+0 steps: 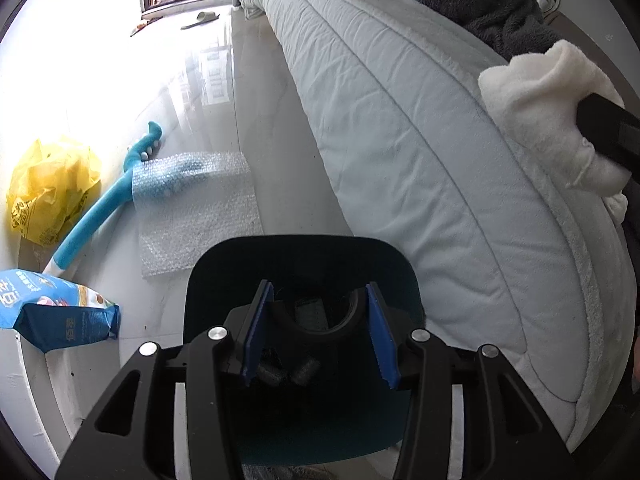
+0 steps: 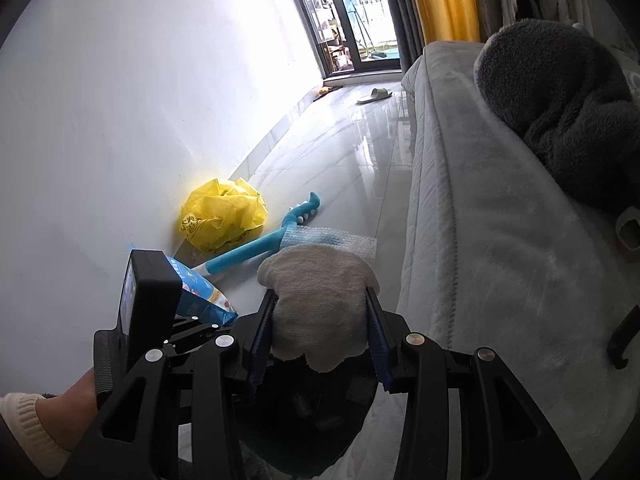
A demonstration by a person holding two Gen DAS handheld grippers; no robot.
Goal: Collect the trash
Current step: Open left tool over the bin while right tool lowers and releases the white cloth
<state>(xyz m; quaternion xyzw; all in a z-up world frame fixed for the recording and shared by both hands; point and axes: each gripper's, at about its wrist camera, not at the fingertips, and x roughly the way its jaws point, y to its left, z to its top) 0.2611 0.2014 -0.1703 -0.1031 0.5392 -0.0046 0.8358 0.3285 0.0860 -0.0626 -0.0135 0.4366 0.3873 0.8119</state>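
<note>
Your right fingers are clamped on a white fleecy cloth, above the dark trash bin. Your left fingers stand apart, empty, over that bin. At ten o'clock on the floor lie bubble wrap, a yellow plastic bag and a blue snack packet.

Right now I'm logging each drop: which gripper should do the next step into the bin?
Right. The right gripper is clamped on the white cloth, directly above the dark bin, so it likely only needs to let go. The left gripper hangs over the bin too, but holds nothing.
</note>
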